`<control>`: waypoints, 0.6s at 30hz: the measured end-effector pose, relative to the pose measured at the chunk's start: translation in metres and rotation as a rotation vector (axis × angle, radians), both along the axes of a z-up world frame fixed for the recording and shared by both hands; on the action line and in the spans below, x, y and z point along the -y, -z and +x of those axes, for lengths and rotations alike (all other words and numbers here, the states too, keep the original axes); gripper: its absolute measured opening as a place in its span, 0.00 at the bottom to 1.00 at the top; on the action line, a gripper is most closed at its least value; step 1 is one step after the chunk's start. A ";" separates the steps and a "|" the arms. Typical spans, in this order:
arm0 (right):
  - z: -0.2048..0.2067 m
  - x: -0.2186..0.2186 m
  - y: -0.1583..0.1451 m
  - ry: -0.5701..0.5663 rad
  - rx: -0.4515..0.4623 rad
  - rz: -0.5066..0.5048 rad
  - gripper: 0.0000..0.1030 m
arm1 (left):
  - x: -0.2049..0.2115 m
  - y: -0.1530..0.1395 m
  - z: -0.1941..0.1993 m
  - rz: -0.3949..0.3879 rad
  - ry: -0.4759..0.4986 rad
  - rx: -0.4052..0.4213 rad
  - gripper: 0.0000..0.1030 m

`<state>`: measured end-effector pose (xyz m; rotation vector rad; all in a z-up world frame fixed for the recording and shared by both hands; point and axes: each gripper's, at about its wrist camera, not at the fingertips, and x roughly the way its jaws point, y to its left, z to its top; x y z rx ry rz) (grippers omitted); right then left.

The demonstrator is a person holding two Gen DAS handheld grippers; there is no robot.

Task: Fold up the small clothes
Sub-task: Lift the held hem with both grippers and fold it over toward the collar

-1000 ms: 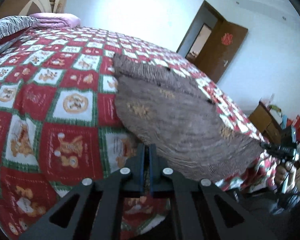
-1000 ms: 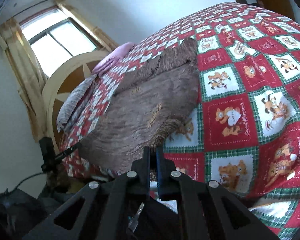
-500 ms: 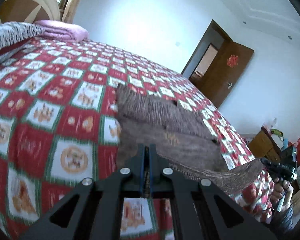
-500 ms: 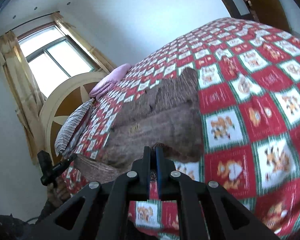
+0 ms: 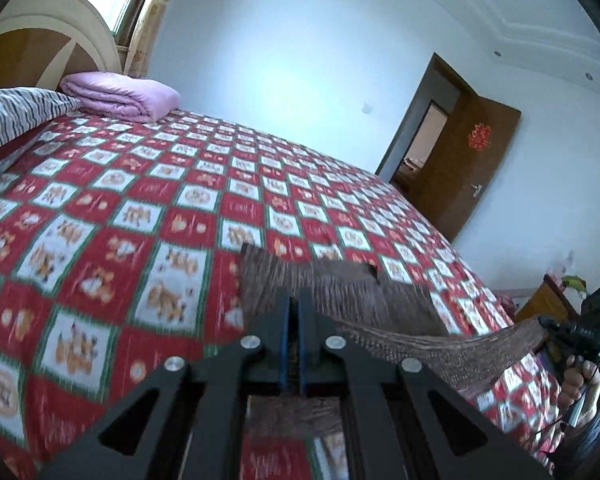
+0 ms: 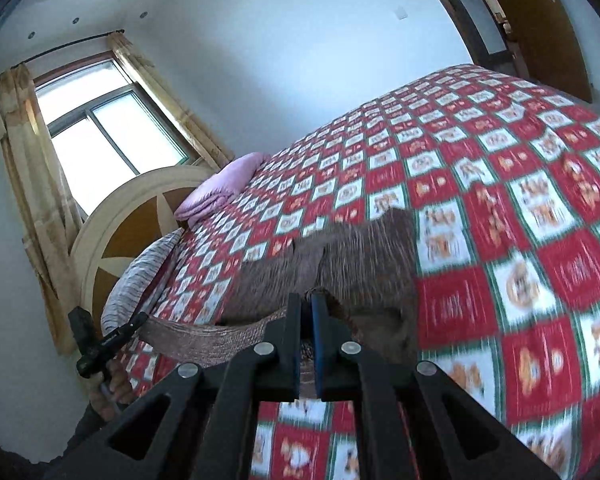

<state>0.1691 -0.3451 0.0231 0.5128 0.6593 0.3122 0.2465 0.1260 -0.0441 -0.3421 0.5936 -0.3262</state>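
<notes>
The left gripper [image 5: 294, 312] is seen clamped tight, its 2 blue-lined fingers pressed together on the near edge of a brown knitted garment [image 5: 340, 296]. The right gripper [image 6: 306, 312] is likewise closed down on the same garment [image 6: 364, 264], a bunched corner of cloth being pinched between its pads. In the left wrist view the right gripper [image 5: 580, 336] is also caught at the far right of the frame, gripped by a hand [image 5: 580, 380], with a strip of the garment drawn taut toward it. In the right wrist view the left gripper [image 6: 104, 340] is shown low at the left, held by a hand [image 6: 116, 384], the stretched hem running across to it.

The garment is shown as a ribbed brown knit with a fringed far edge. Its near edge is lifted off the bed [image 5: 100, 240] and pulled into a straight band between the 2 grippers, while the far part is left lying flat on the red, green and white checked bedspread [image 6: 540, 280]. Part of it appears doubled over on itself; how neatly cannot be told through the blur.

The garment is placed directly ahead of both grippers, near the foot-side edge of the bed. A folded lilac blanket [image 5: 120, 96] and a striped pillow [image 5: 16, 116] are seen well apart from it, by the headboard [image 6: 140, 208].
</notes>
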 end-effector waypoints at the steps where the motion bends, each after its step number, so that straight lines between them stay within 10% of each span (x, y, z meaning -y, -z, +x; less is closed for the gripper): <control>1: 0.010 0.001 -0.002 0.002 -0.001 -0.005 0.04 | 0.001 -0.003 0.009 0.004 -0.006 0.001 0.03; 18: 0.159 0.029 0.075 0.090 -0.184 -0.030 0.04 | 0.046 0.058 0.150 0.186 -0.029 -0.147 0.03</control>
